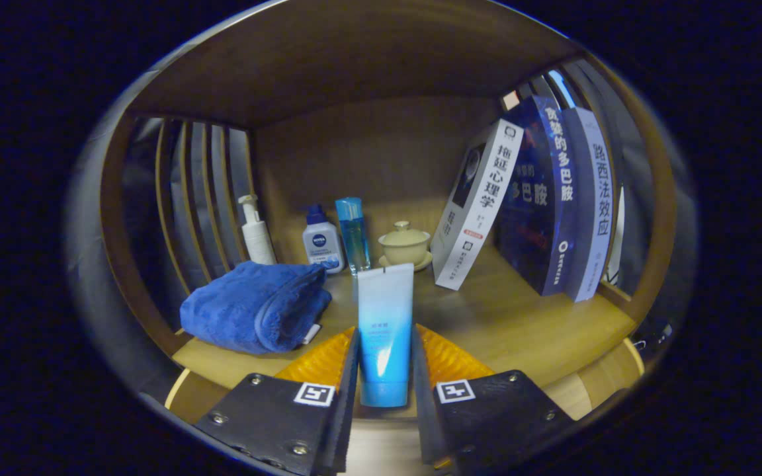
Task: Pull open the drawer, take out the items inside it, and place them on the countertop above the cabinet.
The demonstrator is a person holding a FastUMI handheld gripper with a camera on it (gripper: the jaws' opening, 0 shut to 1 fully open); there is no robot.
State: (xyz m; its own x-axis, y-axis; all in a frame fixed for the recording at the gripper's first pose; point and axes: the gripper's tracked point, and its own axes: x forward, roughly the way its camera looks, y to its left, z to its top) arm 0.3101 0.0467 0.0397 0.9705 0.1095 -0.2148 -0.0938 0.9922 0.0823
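Note:
My gripper is shut on a light blue squeeze tube, which stands upright between the two fingers with its flat end up. The tube is held just over the front part of the wooden countertop. A folded blue towel lies on the countertop to the left of the fingers.
Beyond the tube stand a white pump bottle, a small white bottle with a blue cap, a clear blue bottle and a lidded cream cup on a saucer. Three books lean at the right. Slatted sides and a wooden top enclose the shelf.

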